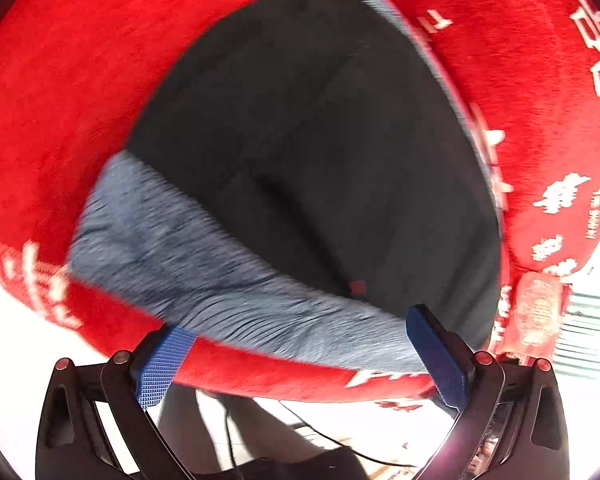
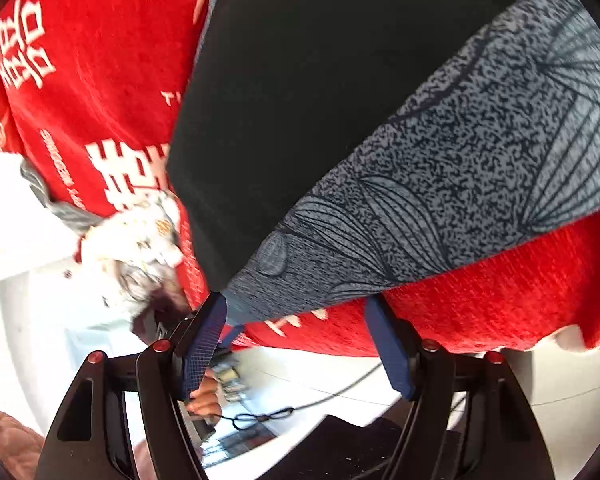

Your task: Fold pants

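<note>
While a red blanket (image 1: pixel 60 120) with white lettering covered the surface, the black pants (image 1: pixel 308 152) lay flat across it, their grey patterned band (image 2: pixel 460 184) nearest both cameras. Judging by that spread, little folding looked done and most remained. The left gripper (image 1: pixel 300 344) stood wide open, the band's edge lying between its blue pads (image 1: pixel 436 356), seemingly ungripped. The right gripper (image 2: pixel 296 340), partly open, framed the band's corner, one pad touching it, nothing pinched.

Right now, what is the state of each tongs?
Left tongs: open, holding nothing.
Right tongs: open, holding nothing; the pants edge is just ahead.
</note>
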The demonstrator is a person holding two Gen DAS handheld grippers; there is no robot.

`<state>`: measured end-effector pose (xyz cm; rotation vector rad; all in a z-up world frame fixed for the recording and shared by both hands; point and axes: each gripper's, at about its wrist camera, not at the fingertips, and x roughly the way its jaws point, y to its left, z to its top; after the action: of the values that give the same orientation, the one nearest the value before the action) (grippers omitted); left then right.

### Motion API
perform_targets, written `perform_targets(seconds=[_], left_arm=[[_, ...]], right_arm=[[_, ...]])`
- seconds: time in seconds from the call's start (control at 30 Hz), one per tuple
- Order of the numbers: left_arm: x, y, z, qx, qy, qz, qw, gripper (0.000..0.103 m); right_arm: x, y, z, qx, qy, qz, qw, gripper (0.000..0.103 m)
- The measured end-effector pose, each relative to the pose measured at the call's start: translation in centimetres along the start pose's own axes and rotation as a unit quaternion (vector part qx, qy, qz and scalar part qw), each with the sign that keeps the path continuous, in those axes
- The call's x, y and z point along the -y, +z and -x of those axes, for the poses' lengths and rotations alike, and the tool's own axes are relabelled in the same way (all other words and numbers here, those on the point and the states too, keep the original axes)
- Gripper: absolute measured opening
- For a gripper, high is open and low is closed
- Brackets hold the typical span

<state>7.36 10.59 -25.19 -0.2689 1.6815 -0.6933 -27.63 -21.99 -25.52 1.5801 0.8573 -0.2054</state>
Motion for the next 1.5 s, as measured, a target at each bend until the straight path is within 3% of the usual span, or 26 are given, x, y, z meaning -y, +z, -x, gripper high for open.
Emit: perform_targets(seconds=[0.07, 0.27, 0.43, 0.6, 0.67, 0.77, 0.87, 0.97, 1.0, 1.13, 1.23, 1.33, 1.37, 1.4, 1.43, 1.5], left_arm=[[0.8, 0.6, -0.7, -0.001, 0.010, -0.009, 0.9999, 0.103], [0.4, -0.1, -0.6, 0.000, 0.020, -0.013, 0.9997, 0.103], [0.8, 0.8, 0.3, 0.014, -0.009, 0.008, 0.9998, 0.102], [-0.2, -0.3, 0.3, -0.007, 0.013, -0.001, 0.9999, 0.102], [-1.1, -0.8, -0.1, -0.019, 0.022, 0.009, 0.9995, 0.102], [-1.7, -1.1, -0.7, -0.031, 0.005, 0.030, 0.9991, 0.102], [-0.8, 0.0, -1.3, -0.014, -0.009, 0.038, 0.9991, 0.102], [-0.2, 1.4, -0.6, 0.031, -0.020, 0.057, 0.9977, 0.098], [-0.1, 1.8, -0.4, 0.037, -0.014, 0.059, 0.9975, 0.086], [-0.1, 2.5, -0.1, 0.020, 0.002, 0.036, 0.9991, 0.064], [-0.9, 2.8, 0.3, 0.007, 0.000, 0.028, 0.9996, 0.060], [-0.2, 3.1, 0.0, -0.002, 0.018, 0.014, 0.9997, 0.057], [0.4, 3.1, -0.4, -0.003, 0.032, 0.009, 0.9994, 0.052], [0.8, 3.2, -0.4, -0.006, 0.051, 0.001, 0.9987, 0.039], [1.2, 3.6, -0.4, -0.009, 0.054, 0.001, 0.9985, 0.027], [1.2, 3.9, 0.6, -0.008, 0.049, 0.011, 0.9987, 0.026]], right_arm=[[-0.9, 0.7, -0.3, 0.012, 0.025, 0.010, 1.000, 0.076], [-0.3, 0.0, -1.9, -0.005, 0.030, 0.006, 1.000, 0.076], [-1.2, 0.3, -3.3, -0.006, 0.045, -0.004, 0.999, 0.076], [-4.4, 0.8, -8.2, -0.062, 0.051, 0.021, 0.997, 0.082], [-5.2, 0.2, -11.1, -0.101, 0.065, 0.014, 0.993, 0.082], [-7.7, -0.2, -11.7, -0.094, 0.128, 0.021, 0.987, 0.083], [-9.8, 0.1, -10.7, -0.083, 0.171, 0.033, 0.981, 0.084], [-10.5, 0.0, -10.0, -0.098, 0.138, 0.062, 0.984, 0.084], [-9.8, 0.0, -9.5, -0.096, 0.107, 0.062, 0.988, 0.084], [-4.5, 0.3, -5.4, -0.034, 0.021, 0.011, 0.999, 0.084], [-1.8, 0.0, -1.7, 0.030, 0.029, -0.033, 0.999, 0.083], [-0.5, -0.1, 0.0, 0.064, 0.051, -0.068, 0.994, 0.081], [0.1, -0.2, 0.0, 0.069, 0.062, -0.090, 0.992, 0.078], [0.2, -0.1, 0.0, 0.073, 0.062, -0.100, 0.990, 0.045], [0.0, 0.1, -0.2, 0.075, 0.048, -0.108, 0.990, 0.006], [-1.4, 0.6, 0.2, 0.073, 0.021, -0.095, 0.993, 0.006]])
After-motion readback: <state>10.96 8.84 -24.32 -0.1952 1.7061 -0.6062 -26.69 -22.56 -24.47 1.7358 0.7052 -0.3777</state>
